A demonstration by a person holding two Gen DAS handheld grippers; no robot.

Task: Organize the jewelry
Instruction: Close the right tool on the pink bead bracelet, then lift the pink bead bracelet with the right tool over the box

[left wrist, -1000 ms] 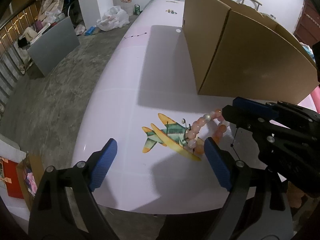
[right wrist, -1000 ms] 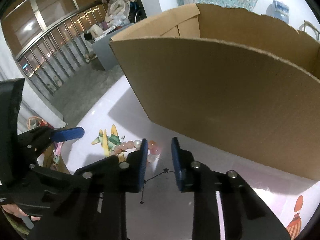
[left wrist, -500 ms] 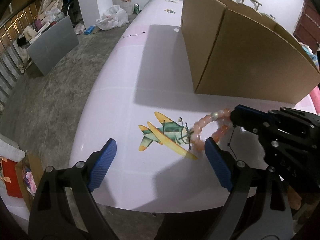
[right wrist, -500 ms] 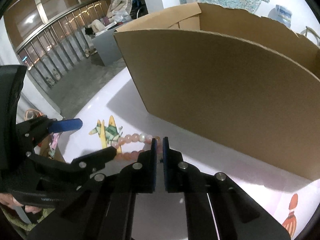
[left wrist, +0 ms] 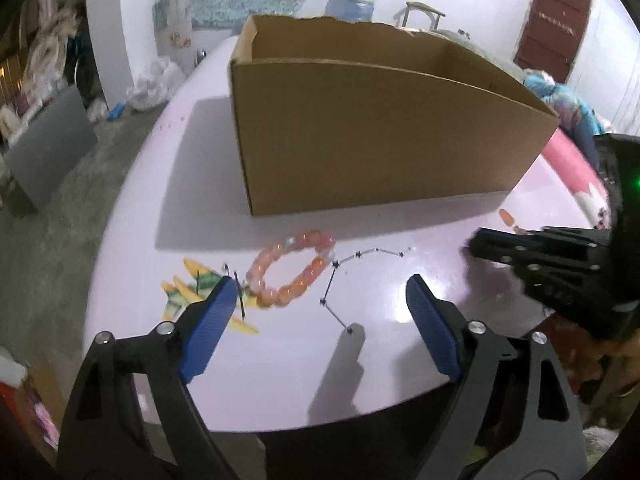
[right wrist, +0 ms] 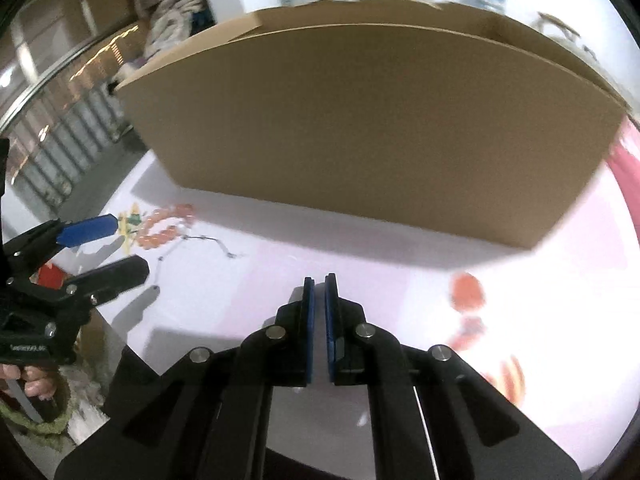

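Note:
A pink and orange bead bracelet lies on the white table, in front of an open cardboard box. A thin dark chain with small stars lies beside it on the right. My left gripper is open and empty, just short of both. My right gripper is shut with nothing visible between its pads, well to the right of the bracelet and chain. It also shows in the left wrist view.
An aeroplane picture is printed on the table left of the bracelet. An orange print lies at the right. The box stands close behind. The table's front edge is near. A grey board stands on the floor at left.
My right gripper has pulled back to the right, away from the bracelet, still shut. The left gripper has swung right to face the bracelet and chain. The chain now lies stretched out.

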